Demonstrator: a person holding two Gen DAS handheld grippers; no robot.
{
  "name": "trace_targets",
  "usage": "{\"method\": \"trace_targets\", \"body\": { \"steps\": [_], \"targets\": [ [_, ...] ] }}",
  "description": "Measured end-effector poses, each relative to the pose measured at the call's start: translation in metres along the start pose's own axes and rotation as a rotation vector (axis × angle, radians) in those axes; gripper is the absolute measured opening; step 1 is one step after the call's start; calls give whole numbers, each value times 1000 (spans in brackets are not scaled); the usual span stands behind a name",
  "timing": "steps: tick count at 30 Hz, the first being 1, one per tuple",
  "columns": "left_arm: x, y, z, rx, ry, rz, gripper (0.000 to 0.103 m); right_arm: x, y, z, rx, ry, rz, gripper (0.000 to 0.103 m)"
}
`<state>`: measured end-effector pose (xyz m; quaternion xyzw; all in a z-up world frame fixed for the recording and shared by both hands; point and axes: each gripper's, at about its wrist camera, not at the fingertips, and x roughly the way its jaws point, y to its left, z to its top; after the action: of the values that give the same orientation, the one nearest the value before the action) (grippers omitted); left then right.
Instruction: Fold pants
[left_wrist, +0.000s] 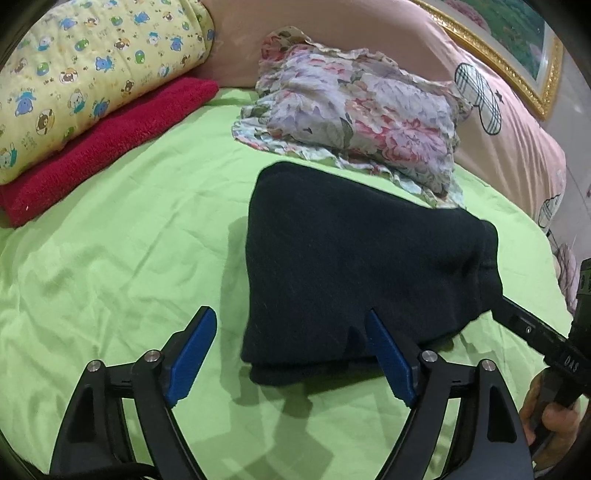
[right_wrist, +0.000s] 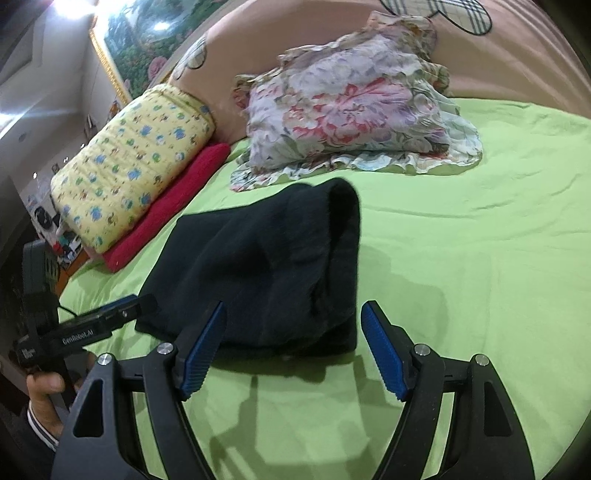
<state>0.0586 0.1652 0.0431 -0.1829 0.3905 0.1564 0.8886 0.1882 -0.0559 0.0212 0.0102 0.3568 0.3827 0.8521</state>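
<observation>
Green bedsheet (left_wrist: 122, 258) covers the bed, and on it, just ahead of both sets of fingers, lie the dark pants (left_wrist: 351, 266), already doubled into a thick, compact bundle. In the left wrist view the left gripper (left_wrist: 291, 354) has its fingers spread wide with nothing clamped; its right-hand finger overlaps the near edge of the bundle, while the other stands over bare sheet. The right gripper (right_wrist: 295, 347) is likewise wide apart and empty, with the bundle's near right corner showing between its fingers. Beyond the fingertips, close behind the pants, sits a floral pillow (left_wrist: 354, 110), and off to the left a red towel (left_wrist: 110, 144) under a yellow printed quilt (left_wrist: 92, 74). The main risk, as I judge it, is undoing the fold: a finger passing close could catch the near edge and drag the top layer open, since the fabric looks soft and loosely stacked. A further push forward could also shove the bundle into the pillow's frill and skew it.
</observation>
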Motion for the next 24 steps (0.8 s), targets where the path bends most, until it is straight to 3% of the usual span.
{"method": "trace_targets", "body": {
  "steps": [7,19,24],
  "targets": [
    [-7,-8,-12,13,10,-10,85,-8,23,-15,-85,0,-10,81],
    [-19,-6,-23,31,-28,-8,85,-14,33,-25,-121,-3,-15,83],
    [-22,-12,-26,77,-48,26,85,-15,35,-26,-129,-2,-16,83]
  ]
}}
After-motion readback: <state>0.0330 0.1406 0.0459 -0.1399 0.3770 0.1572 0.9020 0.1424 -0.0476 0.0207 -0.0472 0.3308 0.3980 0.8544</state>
